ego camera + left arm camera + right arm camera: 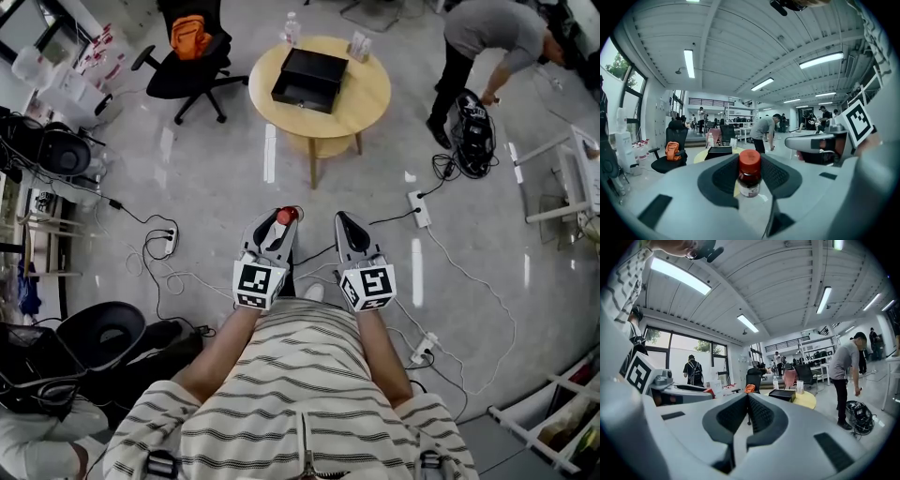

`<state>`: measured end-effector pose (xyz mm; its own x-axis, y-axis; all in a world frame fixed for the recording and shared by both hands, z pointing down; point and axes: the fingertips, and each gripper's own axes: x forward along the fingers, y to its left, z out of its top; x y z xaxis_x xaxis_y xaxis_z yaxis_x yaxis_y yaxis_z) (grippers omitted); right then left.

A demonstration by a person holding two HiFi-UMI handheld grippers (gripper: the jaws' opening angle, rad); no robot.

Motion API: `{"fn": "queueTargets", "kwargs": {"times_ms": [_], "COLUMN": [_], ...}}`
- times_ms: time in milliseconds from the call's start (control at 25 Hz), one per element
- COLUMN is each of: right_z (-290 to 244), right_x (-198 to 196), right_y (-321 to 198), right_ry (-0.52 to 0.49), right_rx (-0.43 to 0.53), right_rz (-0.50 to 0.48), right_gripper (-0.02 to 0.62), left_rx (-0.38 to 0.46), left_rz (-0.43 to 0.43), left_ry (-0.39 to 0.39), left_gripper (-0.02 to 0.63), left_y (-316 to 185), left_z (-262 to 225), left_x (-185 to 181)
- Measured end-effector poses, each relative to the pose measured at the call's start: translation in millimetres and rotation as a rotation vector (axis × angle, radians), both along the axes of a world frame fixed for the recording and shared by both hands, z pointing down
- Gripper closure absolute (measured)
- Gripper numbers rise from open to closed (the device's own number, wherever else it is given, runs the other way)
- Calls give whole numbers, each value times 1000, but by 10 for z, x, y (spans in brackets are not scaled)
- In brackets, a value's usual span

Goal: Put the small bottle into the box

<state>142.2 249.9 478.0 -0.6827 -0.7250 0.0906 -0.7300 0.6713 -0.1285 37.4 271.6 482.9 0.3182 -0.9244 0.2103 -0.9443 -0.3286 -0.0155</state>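
Note:
The small bottle point(287, 217), brown glass with a red cap, stands upright between the jaws of my left gripper point(279, 225), which is shut on it above the floor. In the left gripper view the bottle point(749, 164) fills the gap between the dark pads point(721, 177). My right gripper point(346, 225) hangs beside it, shut with nothing in it; its pads point(761, 414) meet. The black open box point(309, 77) lies on the round wooden table point(370, 94) some way ahead. The box also shows in the left gripper view point(720, 150) and the right gripper view point(782, 395).
A clear water bottle point(292, 28) and a small glass point(359, 45) stand at the table's far edge. A black office chair with an orange bag point(192, 42) is left of the table. A person point(487, 42) bends over at right. Cables and power strips point(419, 208) cross the floor.

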Motion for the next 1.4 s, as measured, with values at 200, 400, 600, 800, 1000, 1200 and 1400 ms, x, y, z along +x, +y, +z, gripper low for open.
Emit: {"fn": "queueTargets", "kwargs": {"times_ms": [200, 400, 600, 800, 1000, 1200, 1400], "right_z": [18, 26, 65, 48, 3, -100, -171], "right_x": [-50, -168, -337, -571, -837, -1073, -1236], "right_y": [-229, -571, -990, -1536, -2081, -2553, -2992], "right_ry": [21, 24, 25, 23, 25, 40, 44], "right_rx": [4, 7, 6, 2, -18, -22, -18], "right_rz": [-6, 0, 14, 29, 62, 98, 154], "right_gripper": [575, 575, 575, 575, 575, 575, 575], "left_rx": [16, 21, 31, 18, 5, -11, -10], "left_rz": [-2, -2, 13, 29, 67, 113, 177], "left_ry": [14, 21, 17, 17, 18, 18, 26], "left_gripper": [457, 458, 459, 459, 458, 458, 459], "left_y": [-219, -560, -973, -1525, -2099, -2601, -3072], "left_z": [-6, 36, 70, 72, 16, -55, -89], "left_x": [-67, -190, -342, -595, -843, -1076, -1231]}}
